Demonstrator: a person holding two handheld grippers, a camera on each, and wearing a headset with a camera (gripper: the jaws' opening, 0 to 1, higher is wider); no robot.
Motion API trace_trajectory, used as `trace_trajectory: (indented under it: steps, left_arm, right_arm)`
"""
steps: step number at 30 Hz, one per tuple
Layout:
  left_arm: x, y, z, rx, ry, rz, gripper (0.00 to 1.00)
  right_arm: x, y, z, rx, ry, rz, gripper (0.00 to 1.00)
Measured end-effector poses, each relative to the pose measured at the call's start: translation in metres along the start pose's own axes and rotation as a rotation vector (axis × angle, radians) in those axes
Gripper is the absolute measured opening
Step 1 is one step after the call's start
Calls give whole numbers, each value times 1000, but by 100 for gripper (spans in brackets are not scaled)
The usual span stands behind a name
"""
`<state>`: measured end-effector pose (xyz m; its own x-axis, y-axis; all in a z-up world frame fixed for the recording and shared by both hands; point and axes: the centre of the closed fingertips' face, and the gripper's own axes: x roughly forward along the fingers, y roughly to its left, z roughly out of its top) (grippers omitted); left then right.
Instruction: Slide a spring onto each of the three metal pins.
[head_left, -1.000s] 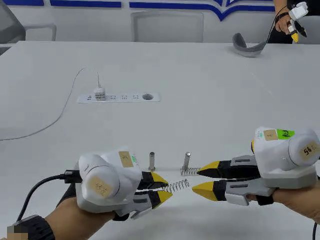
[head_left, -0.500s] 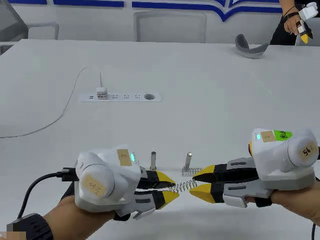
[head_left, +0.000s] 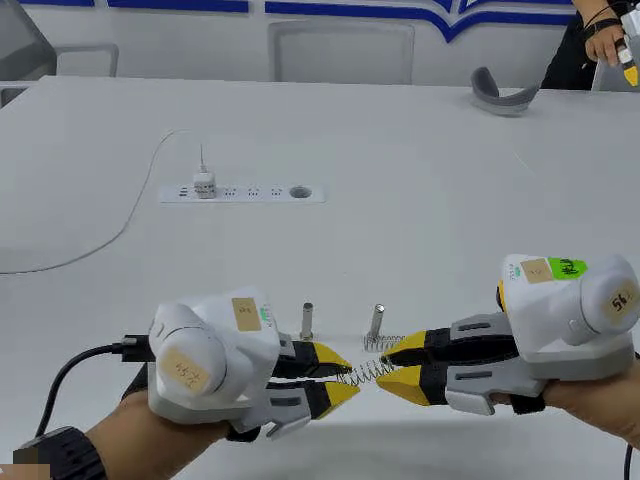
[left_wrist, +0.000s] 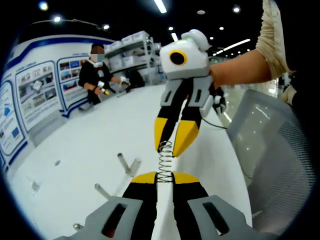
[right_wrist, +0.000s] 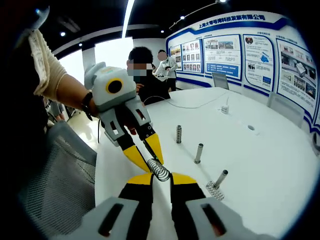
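Left gripper (head_left: 340, 375) narrow, pinching one end of the spring (head_left: 365, 372). Right gripper (head_left: 392, 366) also narrow, jaws closed around the other end. The spring hangs roughly level in the air between the two tips, just above the tabletop (head_left: 420, 200) and in front of the pins.

Left gripper view: the spring (left_wrist: 164, 160) runs straight out from my jaw tips into the right gripper (left_wrist: 172, 142). Right gripper view: its coils (right_wrist: 159, 170) sit at my own tips, with the left gripper (right_wrist: 147, 150) just behind them.

Pins:
- Bare pin (head_left: 307, 320): upright, nothing on it.
- Tilted pin (head_left: 376, 322): leans a bit, with a second spring (head_left: 381, 343) lying at its base, not on the shaft.
- Far pin (right_wrist: 178, 134): upright in the right gripper view, coils already around it.
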<state>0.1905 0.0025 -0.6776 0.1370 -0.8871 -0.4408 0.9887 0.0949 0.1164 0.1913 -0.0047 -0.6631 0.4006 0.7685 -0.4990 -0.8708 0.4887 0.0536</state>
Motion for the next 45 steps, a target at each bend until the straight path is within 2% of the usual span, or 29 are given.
trace_trajectory:
  steps: [6, 16, 27, 33, 40, 45]
  left_arm:
    - [1, 0, 0, -11, -3, 3, 10]
    - [0, 1, -2, -30, -2, 17, 10]
    - [1, 5, -4, -56, -10, 37, 10]
    - [-2, 5, -7, -64, -15, 50, 11]
    - [-4, 8, -7, -116, -32, 65, 23]
    - [-8, 12, -10, -145, -36, 82, 31]
  right_arm:
    - [1, 5, 17, -15, -34, 12, 13]
    - [10, 11, 29, -33, -51, 27, 12]
    - [19, 11, 33, -75, -32, 17, 12]
    - [21, 10, 32, -67, -25, 17, 12]
    - [23, 8, 34, -67, -24, 14, 12]
    - [22, 4, 36, -64, -29, 3, 12]
